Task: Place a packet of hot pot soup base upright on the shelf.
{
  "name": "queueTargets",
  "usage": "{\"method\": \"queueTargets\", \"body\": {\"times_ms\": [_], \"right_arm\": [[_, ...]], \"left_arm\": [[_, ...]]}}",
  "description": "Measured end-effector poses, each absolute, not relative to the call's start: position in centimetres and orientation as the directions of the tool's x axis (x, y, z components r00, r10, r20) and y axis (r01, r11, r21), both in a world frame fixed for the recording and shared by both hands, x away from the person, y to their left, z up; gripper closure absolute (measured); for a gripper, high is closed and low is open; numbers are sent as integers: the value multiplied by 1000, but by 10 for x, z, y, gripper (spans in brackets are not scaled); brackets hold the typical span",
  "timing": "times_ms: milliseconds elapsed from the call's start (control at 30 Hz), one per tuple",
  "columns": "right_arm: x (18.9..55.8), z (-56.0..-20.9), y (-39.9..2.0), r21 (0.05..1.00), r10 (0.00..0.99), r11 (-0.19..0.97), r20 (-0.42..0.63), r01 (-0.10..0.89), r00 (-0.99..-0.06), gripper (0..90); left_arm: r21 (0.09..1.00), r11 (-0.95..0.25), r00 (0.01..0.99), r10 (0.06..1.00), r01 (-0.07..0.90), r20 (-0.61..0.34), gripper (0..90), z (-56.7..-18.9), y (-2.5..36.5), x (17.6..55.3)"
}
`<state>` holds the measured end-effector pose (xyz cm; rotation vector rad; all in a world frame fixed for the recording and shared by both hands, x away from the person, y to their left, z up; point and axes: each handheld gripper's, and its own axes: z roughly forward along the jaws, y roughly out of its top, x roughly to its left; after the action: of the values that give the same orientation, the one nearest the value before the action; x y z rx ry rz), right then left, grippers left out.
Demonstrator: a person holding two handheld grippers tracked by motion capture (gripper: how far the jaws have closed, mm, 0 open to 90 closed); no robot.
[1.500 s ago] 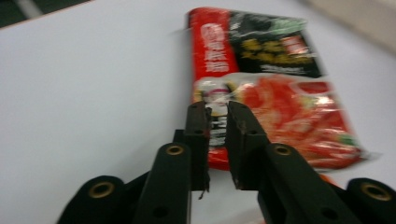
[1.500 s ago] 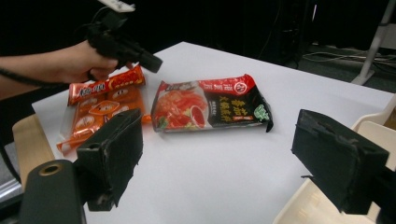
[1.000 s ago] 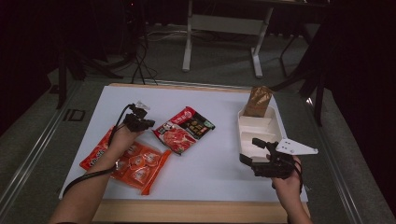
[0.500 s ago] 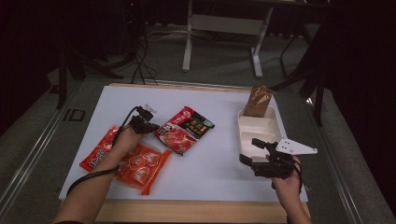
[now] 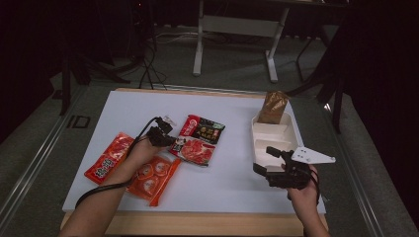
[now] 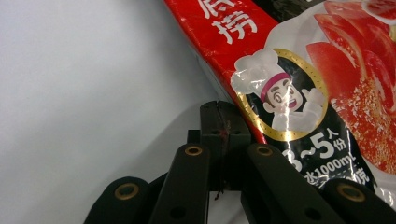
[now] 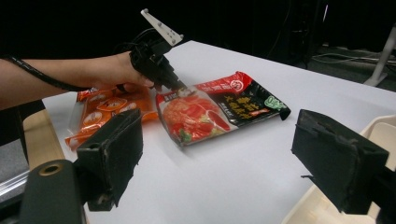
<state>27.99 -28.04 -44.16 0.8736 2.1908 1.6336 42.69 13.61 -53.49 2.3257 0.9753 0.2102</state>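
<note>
A red-and-black soup-base packet (image 5: 198, 139) with a cartoon chef lies flat at mid-table. My left gripper (image 5: 171, 141) is shut, and its tips rest against the packet's left edge (image 6: 303, 70). In the left gripper view the two jaws of my left gripper (image 6: 219, 112) are pressed together with nothing visible between them. In the right gripper view the left gripper (image 7: 180, 86) touches the packet (image 7: 219, 109) at its corner. My right gripper (image 5: 263, 159) hovers wide open at the table's right, beside the white tray (image 5: 274, 136). Nothing sits between the jaws of my right gripper (image 7: 224, 158).
An orange packet of round pieces (image 5: 153, 175) and a red packet (image 5: 109, 157) lie under and left of the left forearm. A brown bag (image 5: 272, 106) stands in the tray's far end. The tray's rim (image 7: 378, 126) is close by my right jaw.
The left hand has slid right, off the orange packets, bringing its shut jaws to the soup-base packet's left edge. The right gripper has stayed where it was.
</note>
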Motion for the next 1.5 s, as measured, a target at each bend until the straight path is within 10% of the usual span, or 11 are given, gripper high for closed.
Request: {"method": "queueTargets", "body": {"times_ms": [1500], "right_arm": [[278,-443,-279,935,605,183,136,304,-784,164]], "left_arm": [[572,-626,806,583,530,-109,899,-532,68,418]]}}
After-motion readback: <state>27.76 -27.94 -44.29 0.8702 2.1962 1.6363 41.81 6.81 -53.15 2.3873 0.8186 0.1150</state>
